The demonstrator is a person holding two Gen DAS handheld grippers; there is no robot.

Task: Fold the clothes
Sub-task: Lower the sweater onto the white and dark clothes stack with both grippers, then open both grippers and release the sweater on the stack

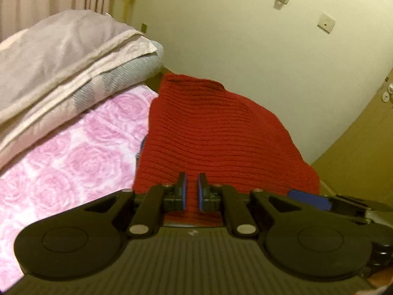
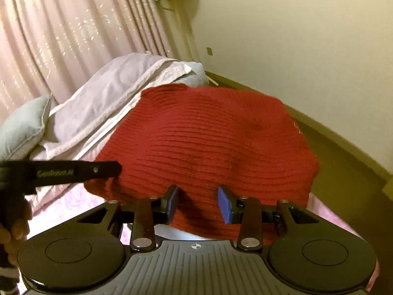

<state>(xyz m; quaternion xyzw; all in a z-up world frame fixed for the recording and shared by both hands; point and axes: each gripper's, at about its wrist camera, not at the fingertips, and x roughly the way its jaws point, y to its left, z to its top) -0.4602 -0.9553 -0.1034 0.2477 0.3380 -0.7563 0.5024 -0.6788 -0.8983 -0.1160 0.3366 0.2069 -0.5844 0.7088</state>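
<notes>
A dark red ribbed knit garment [image 1: 208, 127] lies spread on a bed with a pink rose sheet [image 1: 61, 167]. My left gripper [image 1: 192, 177] is shut on the garment's near edge, with red fabric in the narrow slit between its blue pads. In the right wrist view the garment [image 2: 208, 135] bulges ahead. My right gripper [image 2: 197, 191] stands open astride its near edge, both blue pad faces bare and clear of the cloth. One of the right gripper's fingers [image 1: 309, 200] shows at the garment's right corner. The left tool's black finger [image 2: 73, 169] reaches the garment's left side.
Folded pale blankets [image 1: 61, 56] are piled at the bed's far left, and a light pillow [image 2: 22, 125] lies by a pink curtain [image 2: 61, 36]. The bed's right edge drops to an olive floor [image 1: 356, 152] along a cream wall. A person's hand [image 2: 12, 233] holds the left tool.
</notes>
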